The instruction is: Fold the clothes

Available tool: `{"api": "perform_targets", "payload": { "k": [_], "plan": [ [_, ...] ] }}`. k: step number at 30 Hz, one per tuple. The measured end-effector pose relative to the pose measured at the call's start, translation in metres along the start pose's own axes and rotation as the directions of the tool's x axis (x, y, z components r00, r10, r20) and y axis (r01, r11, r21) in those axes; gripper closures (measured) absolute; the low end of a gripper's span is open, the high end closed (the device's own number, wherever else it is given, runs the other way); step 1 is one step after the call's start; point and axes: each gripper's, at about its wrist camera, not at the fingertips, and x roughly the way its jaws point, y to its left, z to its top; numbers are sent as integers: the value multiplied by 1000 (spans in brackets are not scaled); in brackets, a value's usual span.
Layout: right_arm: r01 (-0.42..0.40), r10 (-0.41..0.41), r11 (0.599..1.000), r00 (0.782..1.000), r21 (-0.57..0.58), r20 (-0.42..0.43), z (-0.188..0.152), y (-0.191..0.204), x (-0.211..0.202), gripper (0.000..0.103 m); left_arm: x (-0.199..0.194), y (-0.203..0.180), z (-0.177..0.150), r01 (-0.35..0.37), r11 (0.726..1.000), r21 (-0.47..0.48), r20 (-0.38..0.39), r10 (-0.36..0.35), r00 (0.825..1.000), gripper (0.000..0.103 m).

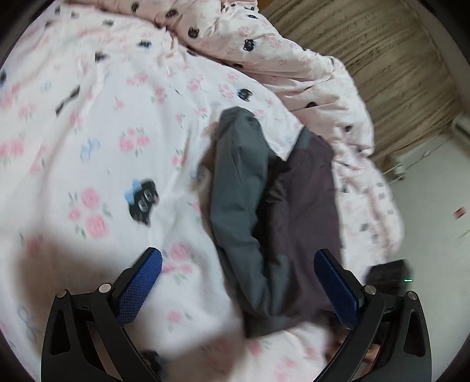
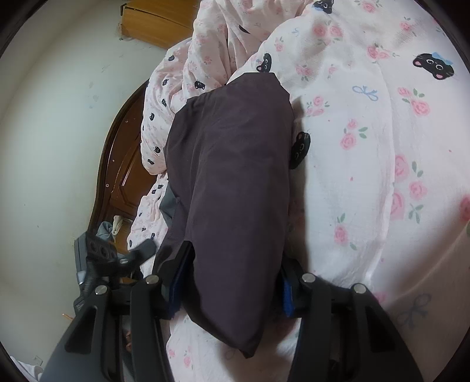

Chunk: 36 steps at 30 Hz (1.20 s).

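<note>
A dark purple and grey garment (image 1: 305, 205) lies folded lengthwise on the floral bed sheet (image 1: 102, 132), its grey part (image 1: 238, 188) on the left. My left gripper (image 1: 238, 282) is open just above its near end, blue pads either side of the cloth. In the right wrist view the purple garment (image 2: 235, 176) fills the middle and drapes over my right gripper (image 2: 232, 288), whose blue pads press on it from both sides. The other gripper (image 2: 100, 258) shows at the lower left.
A rumpled pink quilt with black cat prints (image 1: 264, 50) is heaped at the far side of the bed. A brown curtain (image 1: 382, 73) and pale floor (image 1: 434, 205) lie to the right. A wooden bed frame (image 2: 123, 164) and wooden cabinet (image 2: 155, 20) stand beyond the bed's edge.
</note>
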Motion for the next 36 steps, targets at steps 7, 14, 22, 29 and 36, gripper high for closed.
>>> {"api": "perform_targets", "payload": {
  "k": [7,14,22,29,36],
  "plan": [
    [-6,6,1000,1000,2,1,0,-3,0,52,3,-6,-5,85,996,-9,-56,-86,995,1],
    [-11,11,1000,1000,3,3,0,-5,-1,52,9,-10,-10,160,984,-81,-110,-168,980,1],
    [-27,27,1000,1000,9,4,-1,-7,-2,52,28,-13,-5,164,978,-132,-189,-187,964,1],
    [-44,44,999,999,26,4,-1,-8,-4,52,28,-18,-2,195,971,-137,-177,-217,960,1],
    [-43,45,995,999,85,-25,17,6,-8,60,26,-20,0,231,961,-149,-158,-254,954,1]
  ]
}}
